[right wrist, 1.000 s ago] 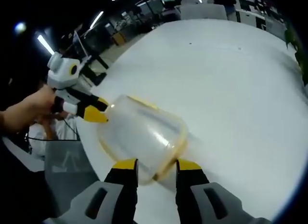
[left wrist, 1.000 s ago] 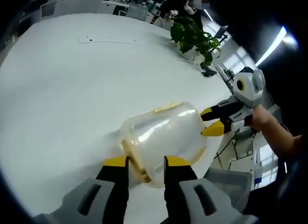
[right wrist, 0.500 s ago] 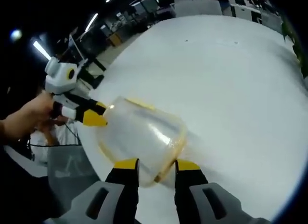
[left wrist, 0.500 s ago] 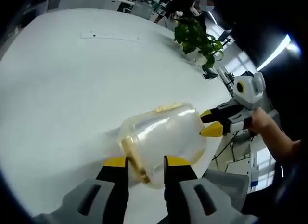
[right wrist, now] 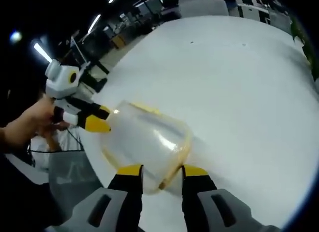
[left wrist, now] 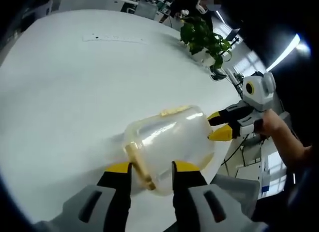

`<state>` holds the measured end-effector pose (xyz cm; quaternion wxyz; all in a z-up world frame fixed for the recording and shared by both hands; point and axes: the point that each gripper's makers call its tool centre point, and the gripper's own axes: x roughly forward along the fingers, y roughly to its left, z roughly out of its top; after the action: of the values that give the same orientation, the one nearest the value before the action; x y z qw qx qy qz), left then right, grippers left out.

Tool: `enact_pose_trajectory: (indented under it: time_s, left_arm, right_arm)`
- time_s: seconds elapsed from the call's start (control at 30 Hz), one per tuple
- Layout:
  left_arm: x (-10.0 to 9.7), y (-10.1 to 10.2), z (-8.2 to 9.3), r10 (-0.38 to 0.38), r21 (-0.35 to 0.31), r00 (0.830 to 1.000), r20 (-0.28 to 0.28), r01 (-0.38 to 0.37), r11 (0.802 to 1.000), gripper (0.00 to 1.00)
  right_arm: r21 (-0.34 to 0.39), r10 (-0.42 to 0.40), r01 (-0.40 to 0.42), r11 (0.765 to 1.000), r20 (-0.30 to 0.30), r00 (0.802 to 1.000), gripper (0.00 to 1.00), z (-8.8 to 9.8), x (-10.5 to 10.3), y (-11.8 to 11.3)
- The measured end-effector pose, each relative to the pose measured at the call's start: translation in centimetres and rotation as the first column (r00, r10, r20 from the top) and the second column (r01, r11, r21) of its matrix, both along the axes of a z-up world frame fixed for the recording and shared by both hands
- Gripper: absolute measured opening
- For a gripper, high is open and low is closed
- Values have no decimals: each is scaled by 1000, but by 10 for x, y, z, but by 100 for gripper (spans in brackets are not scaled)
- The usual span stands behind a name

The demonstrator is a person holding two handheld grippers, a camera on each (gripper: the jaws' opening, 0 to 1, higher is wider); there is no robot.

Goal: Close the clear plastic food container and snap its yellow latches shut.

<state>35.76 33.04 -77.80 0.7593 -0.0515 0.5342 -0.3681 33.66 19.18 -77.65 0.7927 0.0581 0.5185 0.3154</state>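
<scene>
The clear plastic container (left wrist: 167, 144) lies on its side at the edge of the white table (left wrist: 75, 82). Its lid is on, and one yellow latch (left wrist: 174, 111) runs along its upper side. My left gripper (left wrist: 152, 168) is shut on the near end, with another yellow latch (left wrist: 137, 164) between its jaws. My right gripper (left wrist: 219, 125) comes in from the right and holds the far end. In the right gripper view the same container (right wrist: 144, 139) sits between my right gripper's (right wrist: 162, 171) jaws, which pinch its yellow-edged rim. My left gripper (right wrist: 99, 118) meets it from the left, held by a hand (right wrist: 25, 124).
A potted green plant (left wrist: 202, 40) stands at the far right of the table. Beyond the table's edge are a grey chair (right wrist: 70, 174) and office desks. The wide white tabletop (right wrist: 239, 92) stretches away behind the container.
</scene>
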Motion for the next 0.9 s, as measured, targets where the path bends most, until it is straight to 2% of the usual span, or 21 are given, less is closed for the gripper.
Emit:
enact_pose_trajectory:
  time_s: [0.1, 0.23, 0.3, 0.33, 0.4, 0.47, 0.53, 0.6, 0.63, 0.7, 0.77, 0.8, 0.83, 0.87, 0.9]
  left_arm:
    - [2, -1, 2, -33, 15, 998, 47, 32, 999, 31]
    - [6, 1, 5, -94, 86, 987, 131, 83, 993, 35]
    - [6, 3, 7, -141, 123, 976, 169, 121, 985, 37]
    - [7, 3, 9, -174, 143, 964, 201, 147, 979, 36]
    - [7, 4, 11, -223, 177, 944, 243, 183, 967, 37]
    - [8, 4, 15, -289, 215, 911, 295, 231, 949, 36]
    - [11, 2, 19, -341, 241, 880, 331, 270, 932, 37]
    - [14, 2, 24, -363, 256, 862, 355, 284, 924, 37]
    - [13, 0, 25, -368, 249, 861, 351, 293, 923, 37]
    - [13, -6, 32, -405, 239, 838, 366, 335, 911, 37]
    - [11, -13, 38, -464, 249, 794, 393, 394, 885, 37]
    - [8, -17, 39, -508, 261, 764, 399, 436, 861, 37]
    - [7, -19, 39, -529, 275, 747, 403, 452, 848, 36]
    - [4, -23, 39, -566, 292, 718, 405, 485, 824, 36]
    - [2, -26, 39, -591, 299, 696, 408, 509, 807, 36]
  right_arm:
    - [-10, 11, -11, 1000, 3, 1000, 29, 1, 0, 0]
    - [-25, 34, -33, 999, 23, 999, 30, 2, -1, -1]
    - [-28, 38, -37, 999, 30, 999, 30, 2, 0, -1]
    - [-34, 42, -41, 999, 36, 998, 31, 2, 1, -1]
    - [-75, 99, -92, 993, 97, 990, 33, 4, 4, -2]
    - [-145, 163, -143, 979, 136, 977, 38, 6, 5, -5]
    - [-155, 217, -197, 968, 126, 968, 38, 7, 1, -2]
    - [-154, 242, -221, 963, 128, 962, 39, 6, 0, 2]
    - [-164, 260, -236, 958, 139, 956, 40, 6, 1, 2]
    - [-182, 285, -256, 949, 155, 946, 40, 8, 2, 3]
    - [-184, 289, -258, 948, 168, 942, 40, 12, 5, 2]
    - [-182, 291, -260, 948, 174, 941, 40, 13, 6, 3]
    - [-172, 295, -265, 949, 178, 939, 41, 16, 7, 4]
    - [-170, 299, -269, 948, 184, 936, 41, 18, 8, 5]
    - [-169, 320, -288, 943, 211, 924, 40, 22, 10, 7]
